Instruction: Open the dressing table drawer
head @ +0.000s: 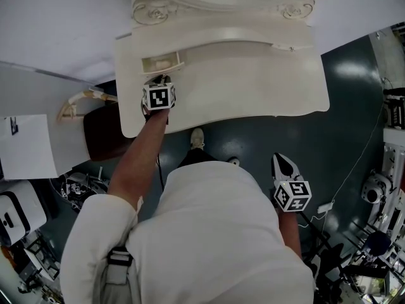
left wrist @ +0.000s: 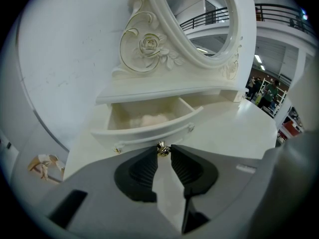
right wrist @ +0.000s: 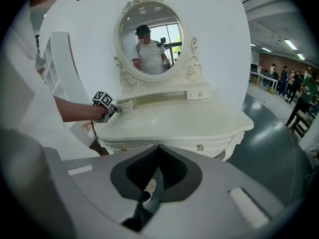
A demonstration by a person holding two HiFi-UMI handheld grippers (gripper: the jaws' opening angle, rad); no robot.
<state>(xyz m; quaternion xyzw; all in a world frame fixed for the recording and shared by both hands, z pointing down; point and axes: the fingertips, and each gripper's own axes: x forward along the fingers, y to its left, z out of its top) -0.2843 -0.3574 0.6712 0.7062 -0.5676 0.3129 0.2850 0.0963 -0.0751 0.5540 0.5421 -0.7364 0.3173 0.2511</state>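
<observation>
Clamping the brass knob (left wrist: 161, 148) at its tips, the left gripper (left wrist: 163, 152) is holding the small drawer (left wrist: 149, 128) part-open, likely needing a further straight pull back toward itself; the right gripper (right wrist: 158, 148) is hanging closed and empty.

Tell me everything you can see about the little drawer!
The drawer is small and creamy white, like painted wood, with a curved front. It stands partway open under the shelf below the mirror, on the left of the table. Something pale and soft-looking lies inside. A tiny gold knob sits in the middle of its front, and the left gripper has its jaws pinched on it.
</observation>
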